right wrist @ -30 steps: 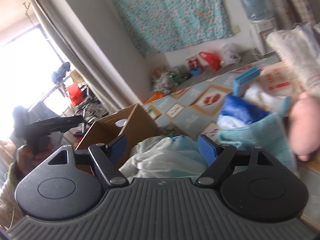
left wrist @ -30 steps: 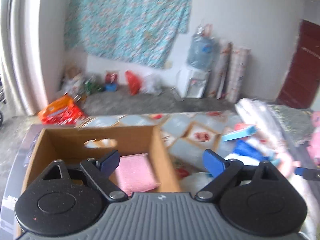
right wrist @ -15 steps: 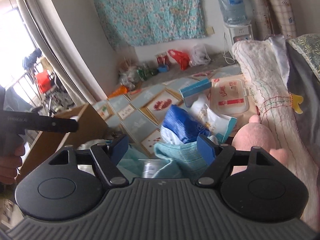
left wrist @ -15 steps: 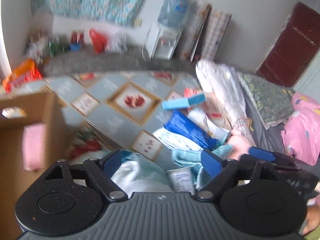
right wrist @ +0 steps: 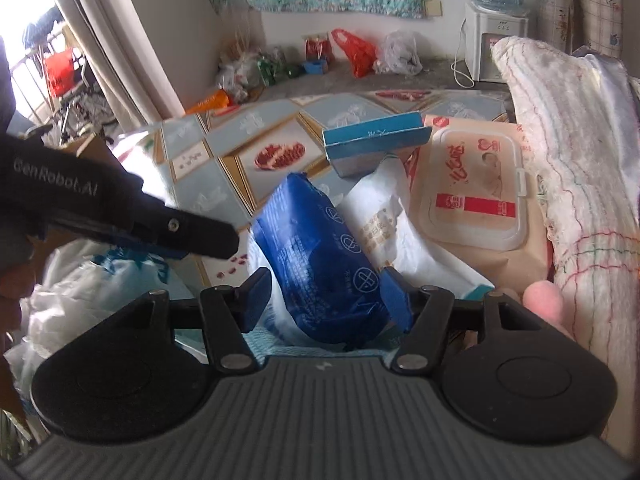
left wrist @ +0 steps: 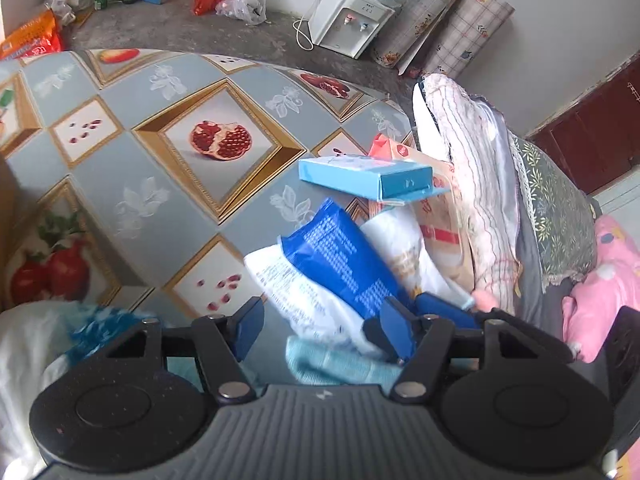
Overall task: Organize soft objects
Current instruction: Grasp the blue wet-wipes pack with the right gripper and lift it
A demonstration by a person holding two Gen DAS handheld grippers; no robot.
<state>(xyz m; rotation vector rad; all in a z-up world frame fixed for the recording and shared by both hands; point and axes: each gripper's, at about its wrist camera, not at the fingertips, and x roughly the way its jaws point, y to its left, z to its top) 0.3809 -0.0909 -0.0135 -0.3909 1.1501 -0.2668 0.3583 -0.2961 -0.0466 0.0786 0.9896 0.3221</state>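
Observation:
A blue soft packet lies on the patterned table, on white packets; it also shows in the left wrist view. My right gripper is open, its jaws standing on either side of the blue packet's near end. My left gripper is open and empty, just above a light-blue towel and the packets. The left gripper also shows at the left of the right wrist view. A blue box and a wet-wipes pack lie behind.
A folded striped blanket and pink bedding lie at the right. White and blue plastic bags sit at the left. A water dispenser and bags stand on the floor beyond the table.
My left gripper swung right, away from the cardboard box, to the pile. My right gripper moved forward and down until its jaws flank the blue packet.

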